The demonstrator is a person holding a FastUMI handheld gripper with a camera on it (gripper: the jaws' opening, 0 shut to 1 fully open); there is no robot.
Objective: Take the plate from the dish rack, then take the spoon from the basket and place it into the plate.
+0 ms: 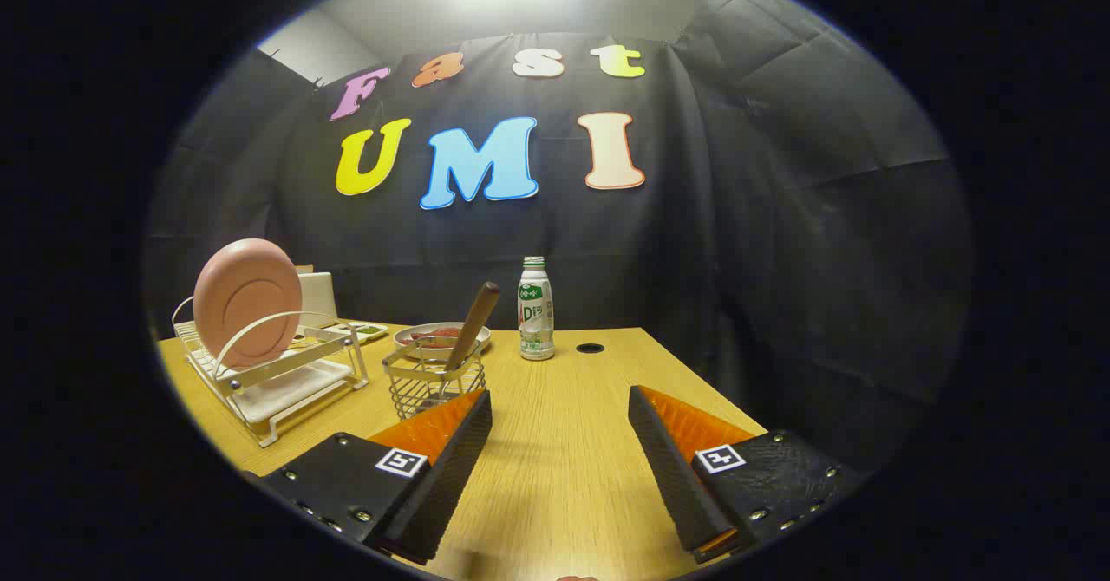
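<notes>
A pink plate point(245, 301) stands on edge in the white dish rack point(286, 388), off to the left beyond my left finger. A wire basket point(432, 379) sits just ahead of the left fingertip, and a spoon with a brown wooden handle point(476, 320) leans out of it toward the right. My gripper point(559, 401) hovers open above the wooden table point(564, 451), with bare tabletop between its fingers. Nothing is held.
A white and green bottle point(536, 309) stands upright farther back, ahead of the gap between the fingers. A bowl with red food point(438, 335) sits behind the basket, and a small tray point(360, 330) behind the rack. A round hole point(590, 349) marks the table near the bottle.
</notes>
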